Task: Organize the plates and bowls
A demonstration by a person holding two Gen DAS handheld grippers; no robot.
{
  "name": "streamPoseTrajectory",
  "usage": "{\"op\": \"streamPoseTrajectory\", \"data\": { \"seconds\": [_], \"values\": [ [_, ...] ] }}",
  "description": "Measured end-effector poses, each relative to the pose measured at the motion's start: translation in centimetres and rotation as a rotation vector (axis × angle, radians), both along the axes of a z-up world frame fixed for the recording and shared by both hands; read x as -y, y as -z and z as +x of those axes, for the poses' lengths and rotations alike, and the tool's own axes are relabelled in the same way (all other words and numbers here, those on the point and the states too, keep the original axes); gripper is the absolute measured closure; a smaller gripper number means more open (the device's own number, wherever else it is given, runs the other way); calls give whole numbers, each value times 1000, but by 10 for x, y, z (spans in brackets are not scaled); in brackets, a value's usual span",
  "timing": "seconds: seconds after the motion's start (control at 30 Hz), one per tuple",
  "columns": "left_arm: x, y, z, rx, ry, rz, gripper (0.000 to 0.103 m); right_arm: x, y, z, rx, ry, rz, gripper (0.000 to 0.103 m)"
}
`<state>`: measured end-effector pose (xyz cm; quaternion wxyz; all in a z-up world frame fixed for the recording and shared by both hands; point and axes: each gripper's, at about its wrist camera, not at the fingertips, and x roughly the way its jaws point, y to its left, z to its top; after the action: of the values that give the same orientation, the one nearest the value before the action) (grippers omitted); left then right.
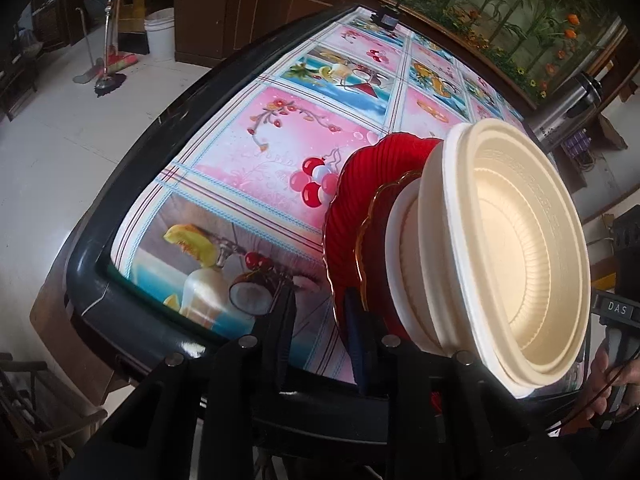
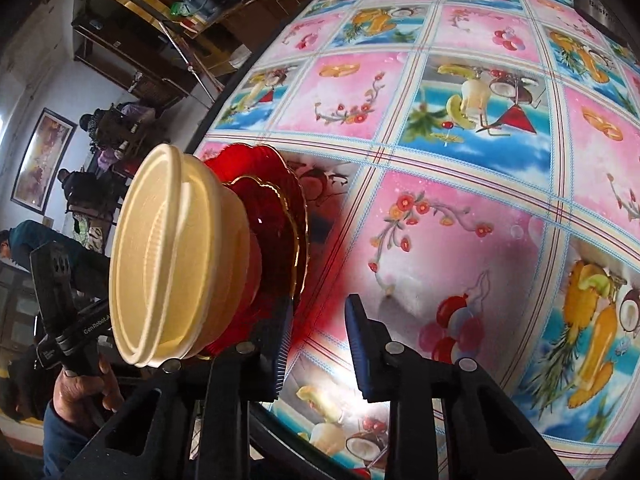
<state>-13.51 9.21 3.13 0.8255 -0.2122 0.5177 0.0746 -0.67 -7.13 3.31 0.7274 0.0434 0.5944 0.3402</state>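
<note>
Two cream, ribbed disposable bowls sit nested one in the other, the upper bowl [image 1: 520, 248] resting inside the paler lower bowl [image 1: 404, 248]. They stand on a small red glass plate with a wavy gold rim [image 1: 374, 248], which lies on a larger red ribbed glass plate [image 1: 348, 184]. The whole stack rests near the front edge of the table [image 1: 256, 152], which has a dark rim and is covered with a glossy cloth of pink flower and blue fruit squares.

The left gripper [image 1: 320, 328] points down at the near edge of the stack. Its jaws stand a little apart with the rim of the larger red plate between them; the blue-padded finger lies over the plate, while cloth shows between the rim and the other finger, so the plate is not yet pinched.

The right gripper [image 2: 318, 344] comes at the stack from the other side. Its jaws are also apart, with only red-tinted cloth in the gap, and the plate edge runs just behind its inner finger.

Each wrist view catches the opposite hand on its handle: the right hand [image 1: 600, 380] and the left hand [image 2: 80, 388]. A steel urn [image 1: 568, 108] stands at the far side of the table.
</note>
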Motion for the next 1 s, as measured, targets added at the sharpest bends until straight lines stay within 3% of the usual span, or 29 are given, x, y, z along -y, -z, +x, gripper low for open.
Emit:
{"op": "streamPoseTrajectory", "data": {
  "seconds": [0.13,0.3,0.53,1.0],
  "values": [
    [-3,5,6,1,28,-20,80,-9,4,-1,0,-9,-13,79],
    [1,7,16,10,84,-19,93,-17,8,-3,-12,-19,-3,89],
    [0,7,20,20,99,-15,94,-12,10,0,-60,1,37,90],
    [43,5,42,17,164,-5,94,25,-2,-3,-25,44,4,90]
  ]
}}
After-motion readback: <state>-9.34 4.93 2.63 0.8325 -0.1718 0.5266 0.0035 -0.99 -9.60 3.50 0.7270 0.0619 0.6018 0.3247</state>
